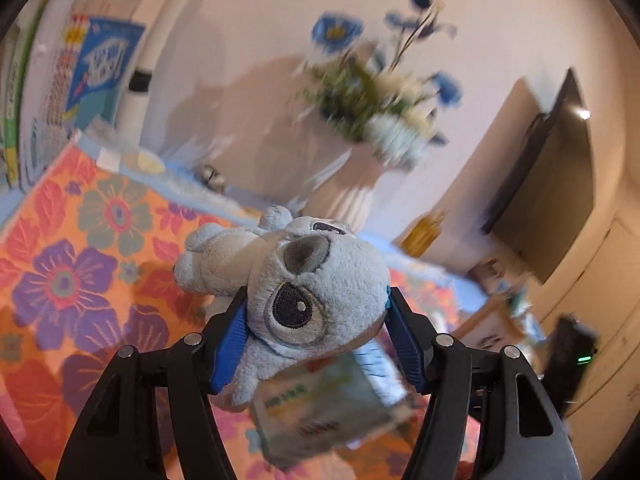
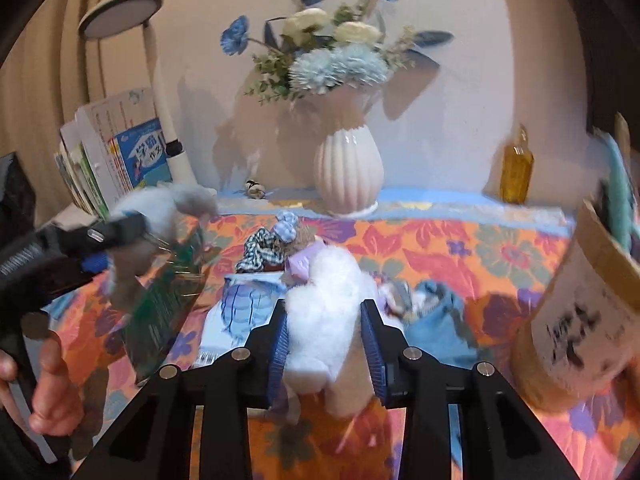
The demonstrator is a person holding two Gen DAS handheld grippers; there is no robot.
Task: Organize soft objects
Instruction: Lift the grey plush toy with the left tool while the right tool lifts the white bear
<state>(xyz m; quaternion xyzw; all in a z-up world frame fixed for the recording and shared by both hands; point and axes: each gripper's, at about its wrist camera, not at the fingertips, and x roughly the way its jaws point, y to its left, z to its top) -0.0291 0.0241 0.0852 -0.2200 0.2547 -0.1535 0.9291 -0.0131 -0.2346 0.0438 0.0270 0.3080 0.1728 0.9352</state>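
Note:
A grey plush dog (image 1: 304, 276) with big stitched eyes hangs above the flowered tablecloth (image 1: 72, 264), its head pinched between the blue pads of my left gripper (image 1: 316, 336). The right wrist view shows that same dog (image 2: 160, 204) lifted at the left, with the left gripper (image 2: 100, 248) on it. My right gripper (image 2: 324, 340) is shut on a white fluffy plush toy (image 2: 324, 296), whose body bulges between the pads just over the cloth. A small doll with a blue bow (image 2: 292, 236) and a blue fabric piece (image 2: 436, 320) lie behind it.
A white ribbed vase (image 2: 348, 172) of blue flowers stands at the back wall, beside a yellow bottle (image 2: 516, 172). Books (image 2: 120, 152) and a lamp (image 2: 120, 16) sit back left. A cardboard box (image 2: 580, 312) is at the right. A person's hand (image 2: 48, 380) is at lower left.

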